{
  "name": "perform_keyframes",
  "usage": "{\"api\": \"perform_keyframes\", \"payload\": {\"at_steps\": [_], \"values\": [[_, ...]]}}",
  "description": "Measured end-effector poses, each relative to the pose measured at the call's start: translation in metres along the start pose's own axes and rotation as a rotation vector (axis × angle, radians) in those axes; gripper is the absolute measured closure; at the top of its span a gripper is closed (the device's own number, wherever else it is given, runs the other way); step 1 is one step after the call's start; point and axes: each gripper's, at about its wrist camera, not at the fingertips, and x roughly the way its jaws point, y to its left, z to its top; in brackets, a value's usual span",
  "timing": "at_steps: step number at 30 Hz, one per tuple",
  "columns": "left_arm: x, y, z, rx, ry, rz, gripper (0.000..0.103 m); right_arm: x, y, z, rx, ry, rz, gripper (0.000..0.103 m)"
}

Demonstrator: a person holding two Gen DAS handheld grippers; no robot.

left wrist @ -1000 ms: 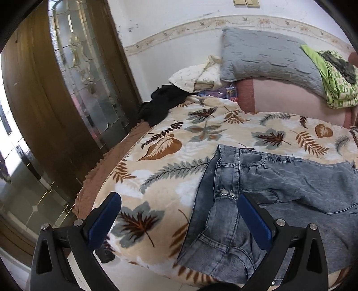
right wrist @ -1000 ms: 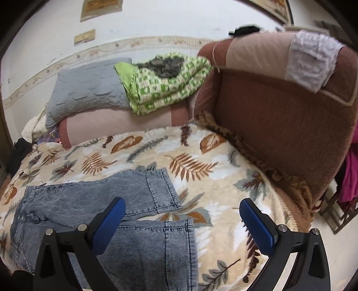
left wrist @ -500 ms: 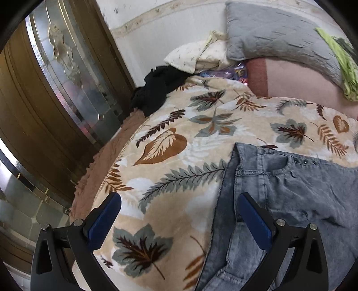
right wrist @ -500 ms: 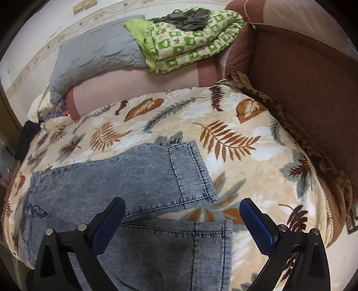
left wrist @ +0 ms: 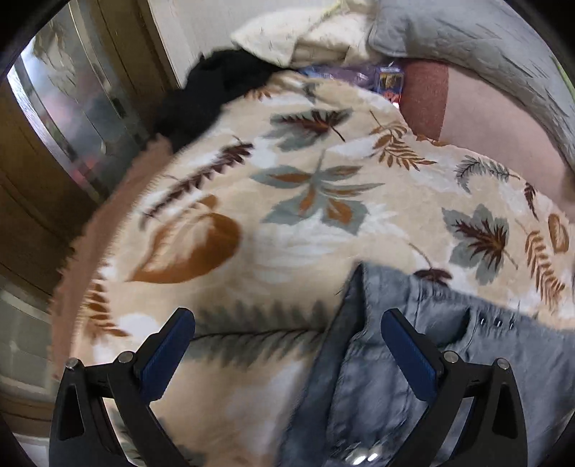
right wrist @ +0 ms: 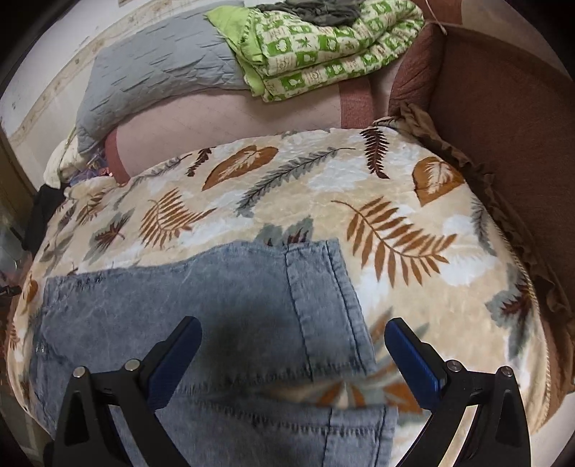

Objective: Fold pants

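The gray pants [right wrist: 222, 301] lay flat on the leafy bed [right wrist: 413, 201]. They looked soft, floppy and a bit heavy. Both the left gripper [left wrist: 287, 345] and right gripper [right wrist: 293, 350] were wide apart, holding nothing; the waistband [left wrist: 354, 323] and leg hems [right wrist: 323, 298] looked best to pinch

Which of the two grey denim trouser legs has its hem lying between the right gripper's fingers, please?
The farther grey denim leg; the nearer leg's hem lies lower, below the right gripper.

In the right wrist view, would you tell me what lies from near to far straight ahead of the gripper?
Right gripper → grey jeans → leaf-print blanket → pink bolster → grey quilted pillow beside the green checked quilt → wall.
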Motion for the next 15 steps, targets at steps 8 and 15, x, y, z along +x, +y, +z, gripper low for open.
{"api": "perform_keyframes", "payload": {"at_steps": [8,15], "values": [[0.043,-0.022,0.024,-0.041,0.087,-0.064,0.001,0.044,-0.014,0.033,0.037,0.022,0.004,0.0],[0.074,-0.047,0.034,-0.04,0.161,-0.127,0.047,0.073,-0.03,0.056,0.104,0.037,0.068,0.0]]}}
